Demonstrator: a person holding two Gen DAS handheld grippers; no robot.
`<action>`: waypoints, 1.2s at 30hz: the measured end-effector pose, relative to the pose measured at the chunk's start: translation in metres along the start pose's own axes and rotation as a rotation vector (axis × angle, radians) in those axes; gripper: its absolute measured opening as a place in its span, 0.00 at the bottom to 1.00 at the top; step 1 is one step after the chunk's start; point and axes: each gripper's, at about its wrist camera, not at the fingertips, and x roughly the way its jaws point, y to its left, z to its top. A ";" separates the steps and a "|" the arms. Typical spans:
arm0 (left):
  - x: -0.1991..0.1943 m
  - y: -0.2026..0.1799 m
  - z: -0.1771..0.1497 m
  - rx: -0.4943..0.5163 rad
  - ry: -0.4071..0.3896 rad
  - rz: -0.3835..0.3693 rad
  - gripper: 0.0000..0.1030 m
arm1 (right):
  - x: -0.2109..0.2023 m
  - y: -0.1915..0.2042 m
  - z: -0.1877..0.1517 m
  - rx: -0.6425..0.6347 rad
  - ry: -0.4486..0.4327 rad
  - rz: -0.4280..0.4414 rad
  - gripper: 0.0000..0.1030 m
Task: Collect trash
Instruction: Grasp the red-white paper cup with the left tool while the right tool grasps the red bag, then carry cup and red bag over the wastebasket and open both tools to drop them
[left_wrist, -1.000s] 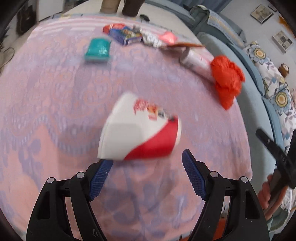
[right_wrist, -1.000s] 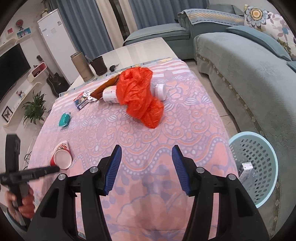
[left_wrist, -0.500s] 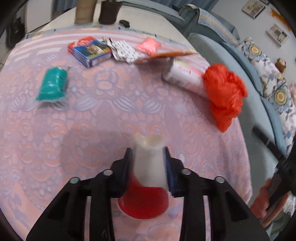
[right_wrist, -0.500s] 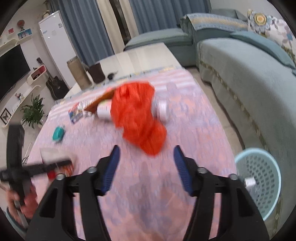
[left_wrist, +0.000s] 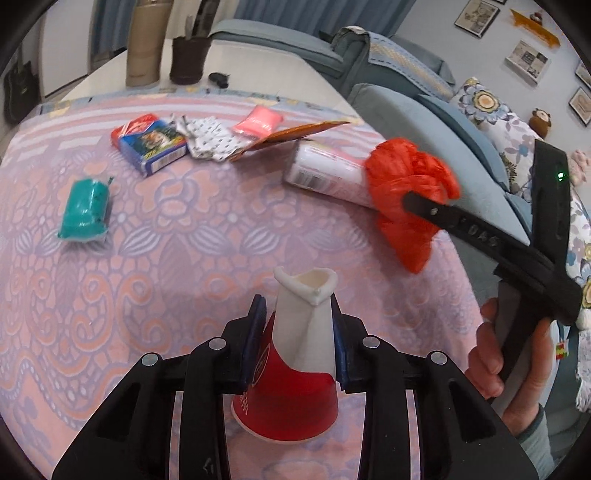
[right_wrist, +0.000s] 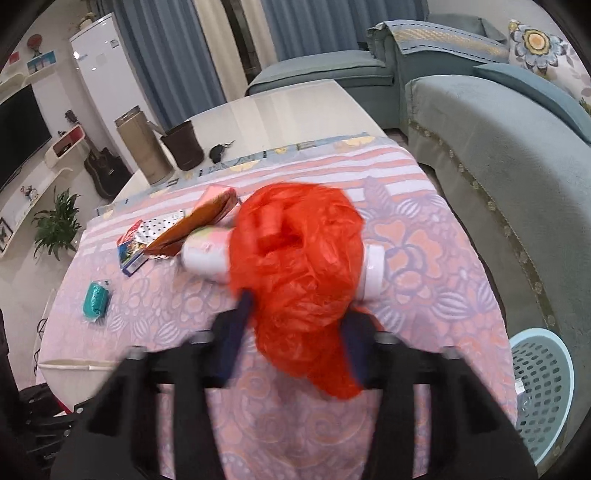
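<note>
My left gripper (left_wrist: 297, 325) is shut on a red and white paper cup (left_wrist: 299, 350), squashing its white rim, above the pink patterned tablecloth (left_wrist: 166, 258). My right gripper (right_wrist: 295, 325) has its blue pads on either side of a crumpled orange plastic bag (right_wrist: 299, 269); the view is blurred, and I cannot tell how tightly it grips. The bag also shows in the left wrist view (left_wrist: 410, 199), with a right finger against it. A white bottle (right_wrist: 205, 254) lies under the bag.
A teal packet (left_wrist: 85, 210), a blue and red box (left_wrist: 151, 142), a dotted wrapper (left_wrist: 208, 142), a pink packet (left_wrist: 258, 120) and an orange wrapper (left_wrist: 295, 136) lie on the table. A light blue trash basket (right_wrist: 541, 395) stands on the floor right of the table, beside the sofa (right_wrist: 498, 147).
My left gripper closed on the paper cup and lifted it. My right gripper moved forward to the orange bag, which now sits between its fingers.
</note>
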 end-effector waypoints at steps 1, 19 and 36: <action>-0.004 -0.004 0.000 0.006 -0.008 -0.007 0.30 | -0.004 0.001 -0.001 -0.007 -0.006 0.000 0.25; -0.050 -0.169 0.032 0.249 -0.139 -0.233 0.30 | -0.184 -0.107 -0.017 0.146 -0.234 -0.124 0.22; 0.074 -0.341 -0.022 0.542 0.105 -0.338 0.30 | -0.181 -0.277 -0.113 0.499 -0.056 -0.275 0.23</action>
